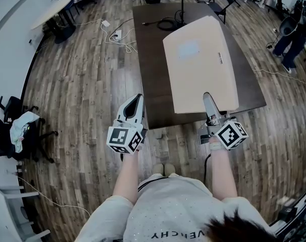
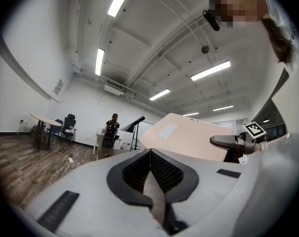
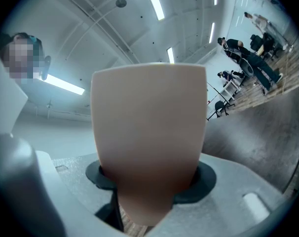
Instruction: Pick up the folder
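Note:
A large beige folder (image 1: pixel 201 64) hangs tilted above the dark table (image 1: pixel 153 44), its near edge towards me. My right gripper (image 1: pixel 208 99) is shut on the middle of that near edge. In the right gripper view the folder (image 3: pixel 149 132) fills the space between the jaws and hides what lies ahead. My left gripper (image 1: pixel 137 100) hovers off the table's near left corner with its jaws together and nothing in them. In the left gripper view its pads (image 2: pixel 150 154) meet in a line, and the folder (image 2: pixel 184 135) and the right gripper (image 2: pixel 223 141) show off to the right.
Black cables (image 1: pixel 168 23) and a stand lie at the table's far end. A power strip with leads (image 1: pixel 115 35) is on the wooden floor to the left. A chair with cloth on it (image 1: pixel 19 127) stands far left; a person (image 1: pixel 292 32) stands at the far right.

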### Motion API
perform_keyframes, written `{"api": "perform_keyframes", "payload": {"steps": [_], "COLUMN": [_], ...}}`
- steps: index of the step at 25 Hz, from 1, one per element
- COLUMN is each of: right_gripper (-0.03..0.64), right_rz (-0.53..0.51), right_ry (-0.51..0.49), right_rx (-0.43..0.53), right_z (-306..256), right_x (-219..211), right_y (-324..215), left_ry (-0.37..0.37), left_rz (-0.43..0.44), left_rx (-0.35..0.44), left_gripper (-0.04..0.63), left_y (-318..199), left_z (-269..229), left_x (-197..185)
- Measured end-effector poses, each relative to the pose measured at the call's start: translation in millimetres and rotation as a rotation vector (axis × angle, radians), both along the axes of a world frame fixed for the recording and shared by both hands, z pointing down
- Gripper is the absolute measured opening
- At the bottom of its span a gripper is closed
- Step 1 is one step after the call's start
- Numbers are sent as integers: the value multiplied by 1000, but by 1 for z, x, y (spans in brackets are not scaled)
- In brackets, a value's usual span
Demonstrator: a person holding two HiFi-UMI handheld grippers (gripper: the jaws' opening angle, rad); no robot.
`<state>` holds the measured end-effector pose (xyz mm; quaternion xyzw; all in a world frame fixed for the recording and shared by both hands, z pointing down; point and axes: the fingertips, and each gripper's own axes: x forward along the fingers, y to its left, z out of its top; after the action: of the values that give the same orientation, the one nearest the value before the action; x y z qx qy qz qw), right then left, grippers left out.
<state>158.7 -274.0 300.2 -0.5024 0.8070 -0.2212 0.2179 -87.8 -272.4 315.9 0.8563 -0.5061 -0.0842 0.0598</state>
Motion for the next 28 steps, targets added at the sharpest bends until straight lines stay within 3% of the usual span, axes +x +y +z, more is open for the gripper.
{"api": "perform_keyframes", "payload": {"steps": [28], "right_gripper": [276], "right_rz": [7], "right_ry": [23], "right_rx": [22], "right_z": [-6], "right_x": [1], "right_y": [-1], "left_ry": [15], "left_rz": [-34], "left_rx": [31], "left_gripper": [0], "left_y": [-1], "left_z": [-14], "left_x": [-11]}}
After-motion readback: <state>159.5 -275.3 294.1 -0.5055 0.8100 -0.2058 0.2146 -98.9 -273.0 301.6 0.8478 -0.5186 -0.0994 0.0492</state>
